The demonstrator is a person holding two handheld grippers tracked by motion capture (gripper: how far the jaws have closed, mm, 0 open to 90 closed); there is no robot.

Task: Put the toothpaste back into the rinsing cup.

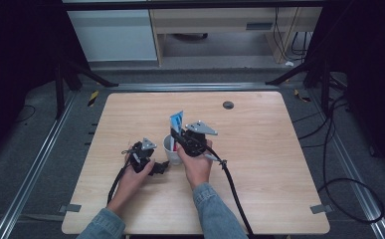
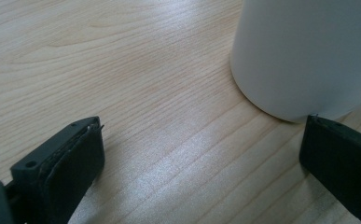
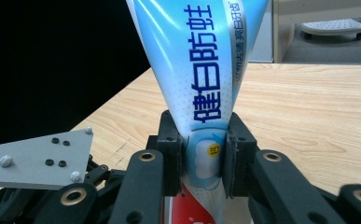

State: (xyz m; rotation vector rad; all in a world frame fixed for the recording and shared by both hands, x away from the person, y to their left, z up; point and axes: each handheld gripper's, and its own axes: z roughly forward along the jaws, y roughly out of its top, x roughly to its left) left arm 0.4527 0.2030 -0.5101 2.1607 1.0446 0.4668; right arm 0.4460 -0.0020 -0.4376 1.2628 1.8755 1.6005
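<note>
Centre frame, right gripper (image 1: 179, 135), hand upright behind it, clamps one blue-and-white toothpaste tube (image 3: 201, 84) standing in one white cylindrical cup (image 1: 172, 148); left gripper (image 2: 201, 158), low at lower left, jaws wide, empty, beside cup.

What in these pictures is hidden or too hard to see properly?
- Toothpaste tube: its top is cut off by the right gripper view's upper edge.
- White cup: its rim is cut off by the left gripper view's top edge.
- Cup contents: in the high view, the right gripper covers them.
</note>
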